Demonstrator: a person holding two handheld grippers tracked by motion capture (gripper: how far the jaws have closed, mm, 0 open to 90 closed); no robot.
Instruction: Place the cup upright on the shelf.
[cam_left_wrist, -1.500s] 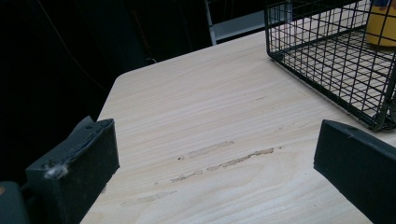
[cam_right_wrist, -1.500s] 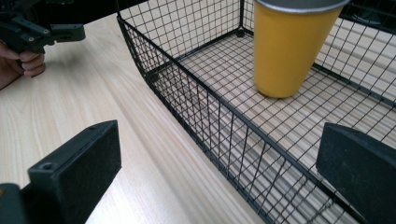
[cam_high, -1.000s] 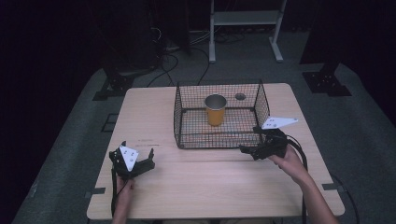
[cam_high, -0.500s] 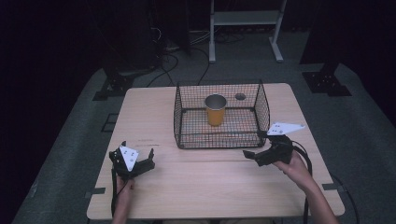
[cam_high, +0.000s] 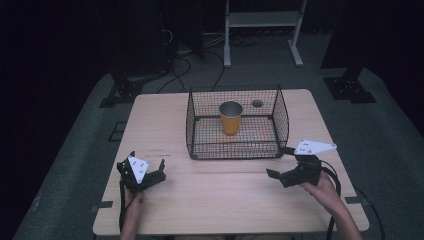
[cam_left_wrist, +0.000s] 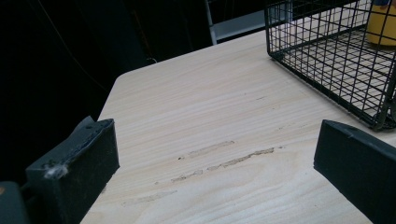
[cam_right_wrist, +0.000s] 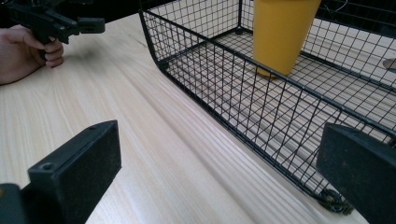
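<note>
Right now both hands wait: the left gripper (cam_high: 149, 176) and right gripper (cam_high: 283, 168) sit spread and empty. Maybe next comes reaching the cup (cam_high: 231, 118) in the basket (cam_high: 200, 131).

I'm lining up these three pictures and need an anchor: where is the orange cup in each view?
High view: the cup stands upright inside the wire basket, near the middle of its back half.
Left gripper view: a sliver of the cup at the top right corner, behind the mesh.
Right gripper view: the cup at top centre, inside the basket.
Shared landmark: the basket.
</note>
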